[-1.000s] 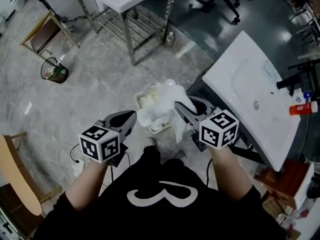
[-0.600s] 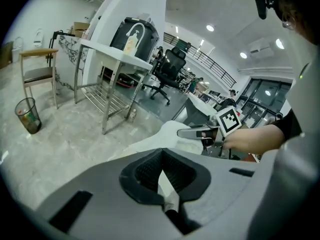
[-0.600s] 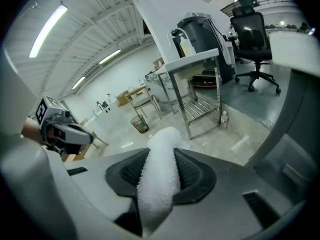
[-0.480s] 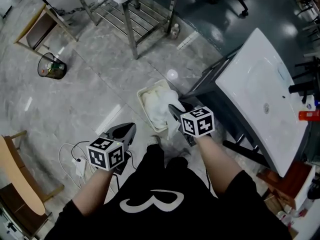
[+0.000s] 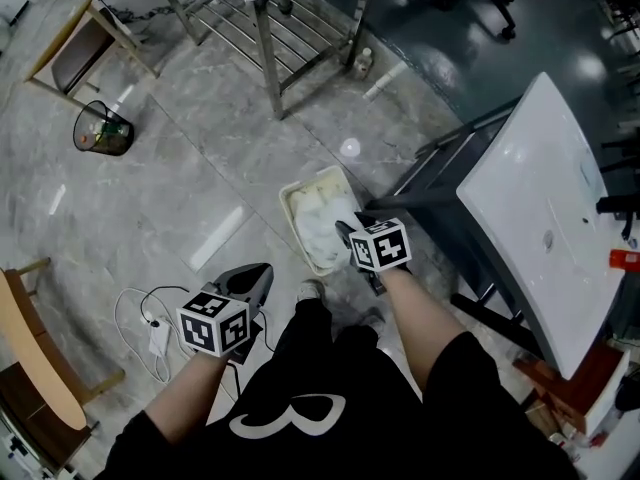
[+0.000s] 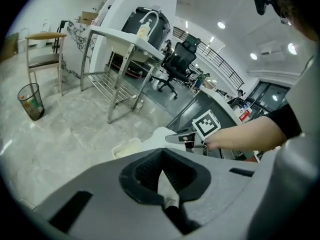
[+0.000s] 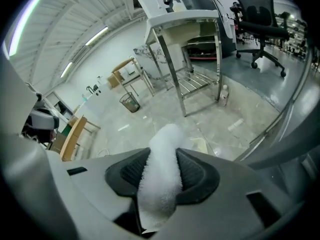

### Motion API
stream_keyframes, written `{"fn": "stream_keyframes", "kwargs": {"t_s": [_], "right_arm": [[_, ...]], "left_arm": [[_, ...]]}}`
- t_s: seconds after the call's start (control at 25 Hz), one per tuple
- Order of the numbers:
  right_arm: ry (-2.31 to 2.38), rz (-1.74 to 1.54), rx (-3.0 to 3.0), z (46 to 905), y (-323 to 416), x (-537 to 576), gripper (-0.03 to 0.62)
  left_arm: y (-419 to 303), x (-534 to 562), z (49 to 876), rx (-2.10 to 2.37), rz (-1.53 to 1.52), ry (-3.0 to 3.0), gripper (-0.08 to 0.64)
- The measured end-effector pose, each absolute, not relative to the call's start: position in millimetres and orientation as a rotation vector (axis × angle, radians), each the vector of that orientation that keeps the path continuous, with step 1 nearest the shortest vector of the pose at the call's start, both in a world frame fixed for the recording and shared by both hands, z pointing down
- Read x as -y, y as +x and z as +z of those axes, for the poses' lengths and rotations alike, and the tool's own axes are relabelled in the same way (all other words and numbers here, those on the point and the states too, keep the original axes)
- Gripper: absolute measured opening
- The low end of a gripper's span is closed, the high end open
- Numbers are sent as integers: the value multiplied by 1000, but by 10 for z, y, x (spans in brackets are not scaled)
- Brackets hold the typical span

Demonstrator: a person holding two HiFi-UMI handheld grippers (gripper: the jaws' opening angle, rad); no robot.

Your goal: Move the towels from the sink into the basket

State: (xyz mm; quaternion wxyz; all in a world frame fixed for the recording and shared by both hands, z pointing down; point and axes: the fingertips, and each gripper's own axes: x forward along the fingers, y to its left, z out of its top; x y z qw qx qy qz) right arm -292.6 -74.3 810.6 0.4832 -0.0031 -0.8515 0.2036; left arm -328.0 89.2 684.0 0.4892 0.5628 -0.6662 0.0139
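A cream basket (image 5: 296, 192) stands on the floor beside the white sink (image 5: 545, 198), with white towels (image 5: 322, 220) piled in it. My right gripper (image 5: 346, 229) is down at the basket's near edge, shut on a white towel (image 7: 163, 154) that bulges up between its pads (image 7: 192, 176). In the left gripper view the basket (image 6: 127, 147), the towel (image 6: 155, 136) and the right gripper (image 6: 176, 138) show ahead. My left gripper (image 5: 264, 268) hovers over the floor left of the basket, shut, with nothing held (image 6: 163, 184).
A wire waste bin (image 5: 102, 133) stands far left and a metal-legged table (image 5: 270, 58) at the back. A wooden chair (image 5: 40, 358) is at the near left. A cable with a plug block (image 5: 155, 333) lies on the floor. The sink's dark frame (image 5: 440, 183) borders the basket.
Both grippers have sunk. The right one has carried the hanging towel down from above the basket onto the pile inside. The left one has dropped towards the floor, still shut.
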Motion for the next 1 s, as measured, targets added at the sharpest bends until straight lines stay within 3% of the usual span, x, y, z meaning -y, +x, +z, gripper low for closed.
{"fn": "stream_keyframes", "kwargs": {"t_s": [0.12, 0.32, 0.52, 1.0], "right_arm": [[-1, 499, 2035, 8365, -2940, 735, 142], [-26, 510, 1982, 8590, -2911, 748, 251], [-86, 506, 1962, 8638, -2819, 690, 320], [-203, 568, 2097, 7827, -2264, 382, 337]], "left_arm": [[-3329, -919, 6996, 1611, 16, 1328, 5], [-3352, -969, 7095, 1600, 2, 1297, 5], [-3356, -1032, 7181, 1597, 12, 1266, 5], [-2873, -1004, 6803, 1642, -21, 1279, 5]]}}
